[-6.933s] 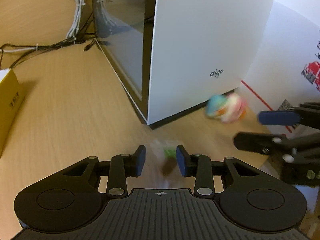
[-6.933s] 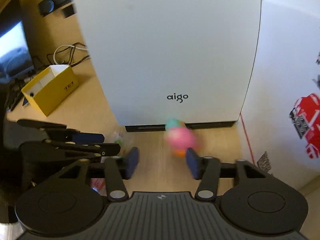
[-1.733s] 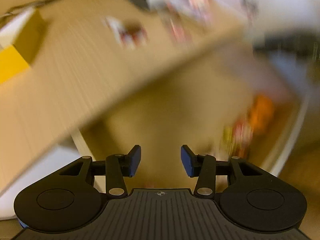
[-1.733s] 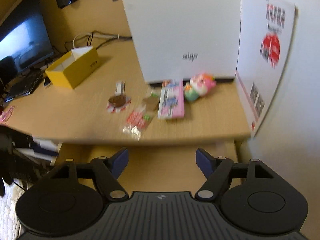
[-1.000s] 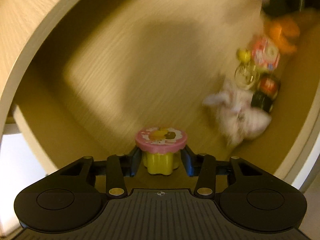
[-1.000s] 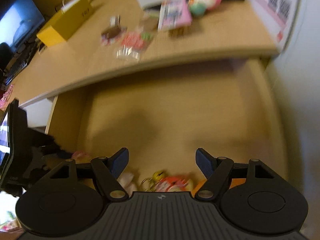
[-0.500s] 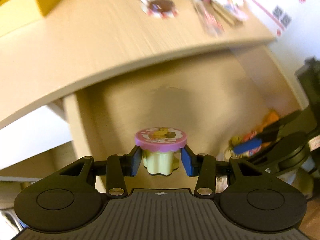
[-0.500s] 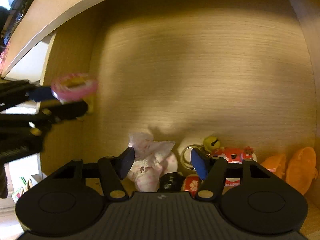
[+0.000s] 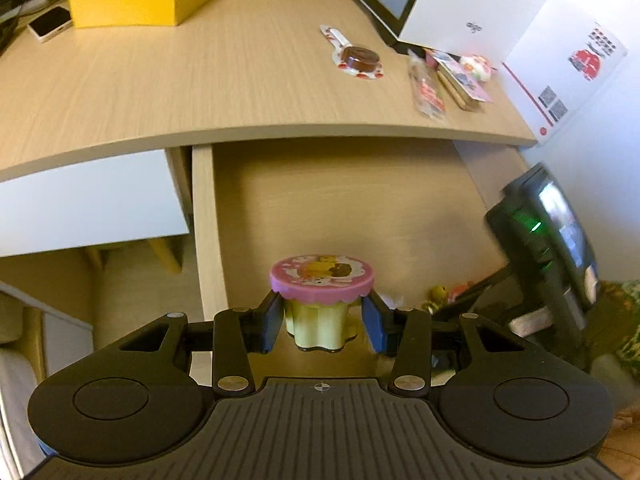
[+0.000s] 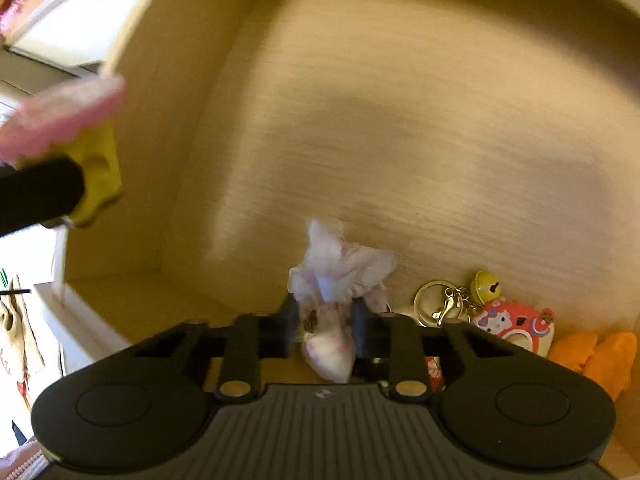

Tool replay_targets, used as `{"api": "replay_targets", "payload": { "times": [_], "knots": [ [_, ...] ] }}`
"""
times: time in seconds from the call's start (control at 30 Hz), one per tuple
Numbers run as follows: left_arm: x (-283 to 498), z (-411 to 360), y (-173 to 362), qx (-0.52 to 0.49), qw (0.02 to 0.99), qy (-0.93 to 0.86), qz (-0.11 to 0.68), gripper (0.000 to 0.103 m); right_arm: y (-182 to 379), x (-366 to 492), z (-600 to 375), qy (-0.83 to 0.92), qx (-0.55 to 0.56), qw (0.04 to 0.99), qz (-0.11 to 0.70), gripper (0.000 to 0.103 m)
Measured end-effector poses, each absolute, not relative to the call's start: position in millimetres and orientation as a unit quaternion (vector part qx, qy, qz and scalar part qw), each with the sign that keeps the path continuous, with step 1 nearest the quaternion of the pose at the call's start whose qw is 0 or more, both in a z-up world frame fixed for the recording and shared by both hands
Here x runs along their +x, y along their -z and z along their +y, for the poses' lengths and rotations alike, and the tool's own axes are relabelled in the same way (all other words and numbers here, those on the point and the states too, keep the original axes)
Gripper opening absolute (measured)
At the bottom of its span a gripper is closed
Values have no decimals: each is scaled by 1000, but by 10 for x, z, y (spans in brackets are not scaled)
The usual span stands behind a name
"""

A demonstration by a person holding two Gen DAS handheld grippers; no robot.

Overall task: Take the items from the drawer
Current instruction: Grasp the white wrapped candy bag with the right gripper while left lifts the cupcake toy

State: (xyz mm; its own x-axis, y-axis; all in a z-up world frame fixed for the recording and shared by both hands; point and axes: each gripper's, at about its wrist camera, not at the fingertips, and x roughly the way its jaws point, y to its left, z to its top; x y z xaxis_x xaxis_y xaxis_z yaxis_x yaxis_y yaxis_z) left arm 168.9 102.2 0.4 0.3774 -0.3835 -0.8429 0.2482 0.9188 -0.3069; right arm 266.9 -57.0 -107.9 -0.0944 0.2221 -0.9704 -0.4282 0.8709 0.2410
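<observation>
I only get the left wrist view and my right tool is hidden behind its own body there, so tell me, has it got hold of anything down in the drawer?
Observer: Yes. The right tool has just been closing and now pinches a small white and pink wrapped packet.
Operator: What else is left beside it?
Observer: To its right lie a key ring with a yellow bell and a pink cat-face charm.
Operator: Anything further along?
Observer: Two orange pieces sit in the drawer's right corner.
</observation>
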Motion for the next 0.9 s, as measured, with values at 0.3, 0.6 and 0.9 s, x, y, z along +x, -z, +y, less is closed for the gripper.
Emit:
{"api": "replay_targets", "payload": {
  "times": [0.3,0.6,0.9],
  "knots": [
    [1384,908,-245,-67,847,200,488,47,389,2490,-1073,-178,-12,770,612,13],
    [1318,848,-593,-85,864,213,449,47,-420,2269,-1529,-152,28,846,511,13],
    [1471,780,-852,-136,885,190,403,47,-814,2427,-1915,-157,42,881,444,13]
  ]
}}
